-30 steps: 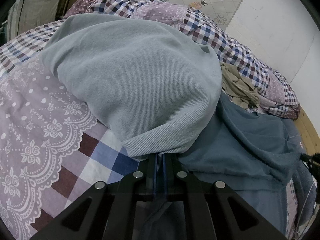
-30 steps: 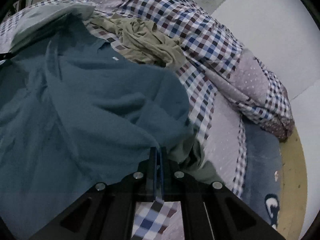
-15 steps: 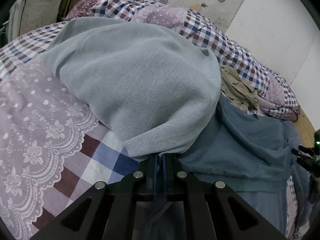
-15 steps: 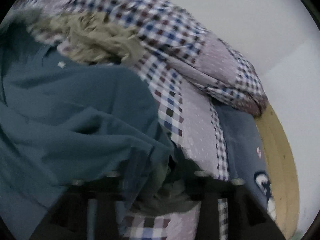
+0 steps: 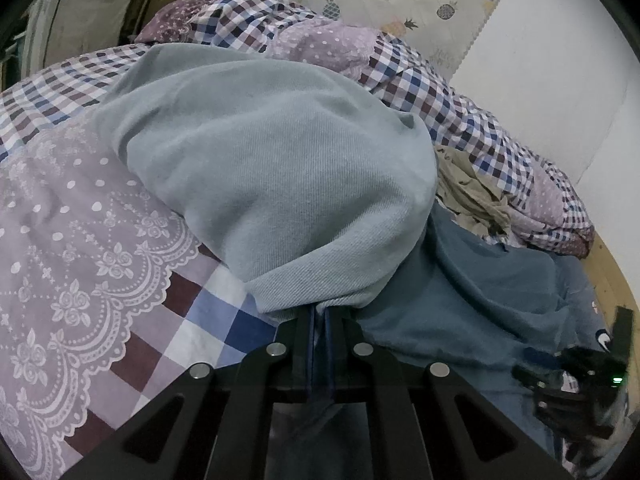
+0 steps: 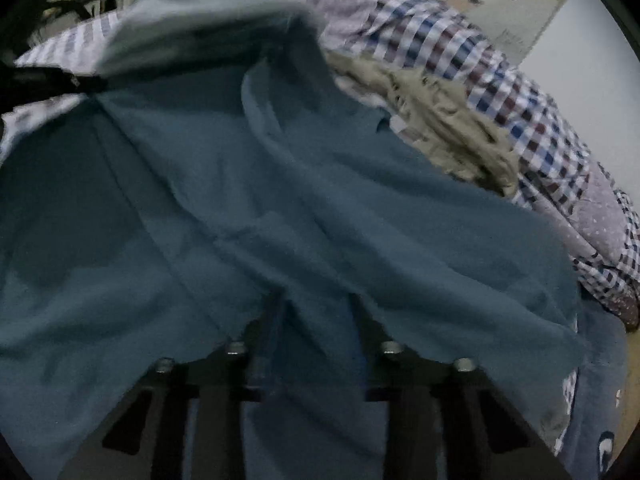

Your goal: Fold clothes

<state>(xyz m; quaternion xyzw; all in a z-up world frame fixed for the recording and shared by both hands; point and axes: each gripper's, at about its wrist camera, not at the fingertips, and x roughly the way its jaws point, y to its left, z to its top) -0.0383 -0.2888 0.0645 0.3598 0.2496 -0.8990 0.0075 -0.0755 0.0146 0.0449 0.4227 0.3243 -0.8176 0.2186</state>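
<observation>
A dark teal shirt [image 5: 480, 288] lies spread and rumpled on the bed. My left gripper [image 5: 320, 316] is shut on a fold of it, and the cloth hangs down between the fingers. A light grey-blue garment [image 5: 280, 168] lies heaped just beyond the left fingertips and covers them. In the right wrist view the teal shirt [image 6: 280, 200] fills most of the frame. My right gripper [image 6: 316, 304] is open, its fingers wide apart, with teal cloth draped over and between them. The right gripper [image 5: 576, 376] also shows at the lower right of the left wrist view.
A crumpled khaki garment [image 6: 452, 128] lies past the shirt against a rolled checked quilt [image 5: 440, 112]. The lilac lace-print bedspread [image 5: 80, 240] stretches to the left. A white wall [image 5: 560, 60] and the wooden bed edge [image 5: 612, 280] bound the right side.
My right gripper has gone from shut on the shirt's edge to open and has swung left over the shirt. The left gripper has kept its hold and barely moved.
</observation>
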